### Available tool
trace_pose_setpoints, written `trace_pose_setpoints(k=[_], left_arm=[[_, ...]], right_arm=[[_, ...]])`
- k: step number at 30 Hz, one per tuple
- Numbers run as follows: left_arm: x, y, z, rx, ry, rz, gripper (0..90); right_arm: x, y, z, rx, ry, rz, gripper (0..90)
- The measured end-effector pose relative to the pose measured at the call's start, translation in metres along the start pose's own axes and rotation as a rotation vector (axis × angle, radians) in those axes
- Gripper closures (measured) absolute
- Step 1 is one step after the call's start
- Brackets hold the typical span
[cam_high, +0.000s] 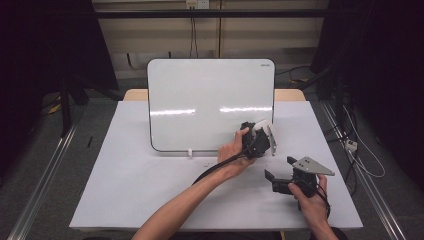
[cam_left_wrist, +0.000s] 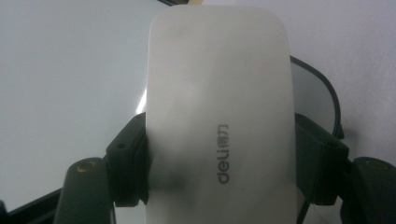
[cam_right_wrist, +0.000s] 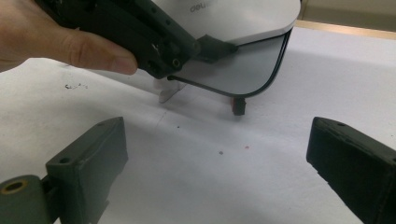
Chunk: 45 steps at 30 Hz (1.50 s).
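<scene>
Right gripper (cam_high: 278, 176), nearest camera at table's (cam_high: 125, 190) 5 o'clock, jaws wide and empty; left gripper (cam_high: 260, 134) clamps white eraser (cam_left_wrist: 219, 112) at whiteboard's (cam_high: 200, 90) 4 o'clock corner.

White eraser (cam_left_wrist: 219, 116) w/ grey logo, white whiteboard (cam_high: 210, 100) w/ black edge, black grippers.

Lab-style recording bay, white table (cam_high: 150, 200), dark metal frame (cam_high: 210, 14), loose floor cables (cam_high: 362, 160)

"deli" logo on the white eraser (cam_left_wrist: 219, 116), sideways along its back
</scene>
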<state>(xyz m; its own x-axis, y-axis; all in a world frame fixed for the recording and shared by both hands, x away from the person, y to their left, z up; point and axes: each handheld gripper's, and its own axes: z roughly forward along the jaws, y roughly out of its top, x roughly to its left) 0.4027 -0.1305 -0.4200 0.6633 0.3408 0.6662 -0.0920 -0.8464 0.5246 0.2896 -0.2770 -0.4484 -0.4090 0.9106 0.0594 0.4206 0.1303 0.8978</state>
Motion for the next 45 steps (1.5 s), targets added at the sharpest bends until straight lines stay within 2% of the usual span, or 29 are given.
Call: trace_pose_setpoints(k=[2,6,10,12,13,14,16,17,18,20,22,24,27,31,37,45], left_arm=[[0.002,-0.001,0.0,-0.001,-0.01,0.0,31.1],[0.006,-0.005,-0.005,0.057,0.001,0.025,31.2],[0.013,-0.015,-0.008,0.066,0.014,-0.008,31.2],[0.018,-0.018,-0.011,0.095,0.013,-0.021,31.2],[0.021,-0.021,-0.012,0.087,0.012,-0.053,31.2],[0.026,-0.024,-0.014,0.102,0.012,-0.066,31.2],[0.034,-0.032,-0.017,0.08,0.009,-0.123,31.2],[0.039,-0.038,-0.019,0.051,-0.007,-0.148,31.2],[0.042,-0.042,-0.021,0.035,-0.023,-0.151,31.2],[0.046,-0.051,-0.024,0.01,-0.046,-0.187,31.2],[0.051,-0.057,-0.027,-0.01,-0.08,-0.24,31.2],[0.054,-0.064,-0.029,-0.029,-0.101,-0.263,31.2],[0.057,-0.069,-0.038,-0.072,-0.116,-0.274,31.2],[0.062,-0.069,-0.054,-0.094,-0.115,-0.287,31.2],[0.072,-0.085,-0.066,-0.096,-0.109,-0.338,31.1],[0.091,-0.113,-0.086,-0.106,-0.09,-0.446,31.1]], right_arm=[[0.0,0.0,0.0,-0.002,0.002,-0.002,5.3],[-0.001,-0.001,-0.001,-0.001,0.002,-0.002,5.3],[-0.002,-0.001,-0.002,-0.002,-0.001,0.002,5.3],[-0.001,-0.001,-0.002,-0.001,-0.004,0.001,5.3],[-0.001,-0.001,-0.002,-0.002,-0.003,-0.002,5.2],[-0.001,-0.001,-0.002,-0.002,-0.003,0.0,5.2],[-0.001,-0.001,-0.002,-0.002,-0.003,0.0,5.3],[0.0,-0.001,-0.002,-0.001,-0.004,-0.001,5.2],[-0.001,-0.001,-0.002,-0.001,-0.004,-0.001,5.3],[-0.001,-0.001,-0.001,-0.001,-0.007,0.0,5.3],[-0.001,-0.001,-0.001,0.0,-0.008,0.001,5.3],[-0.001,-0.001,0.0,0.0,-0.01,-0.002,5.2],[0.0,0.0,0.0,0.0,-0.006,-0.003,5.3],[0.0,0.0,0.001,0.0,-0.009,-0.004,5.2],[0.0,0.0,0.0,0.0,-0.007,-0.002,5.3],[0.001,0.001,0.003,-0.003,-0.01,-0.001,5.3]])
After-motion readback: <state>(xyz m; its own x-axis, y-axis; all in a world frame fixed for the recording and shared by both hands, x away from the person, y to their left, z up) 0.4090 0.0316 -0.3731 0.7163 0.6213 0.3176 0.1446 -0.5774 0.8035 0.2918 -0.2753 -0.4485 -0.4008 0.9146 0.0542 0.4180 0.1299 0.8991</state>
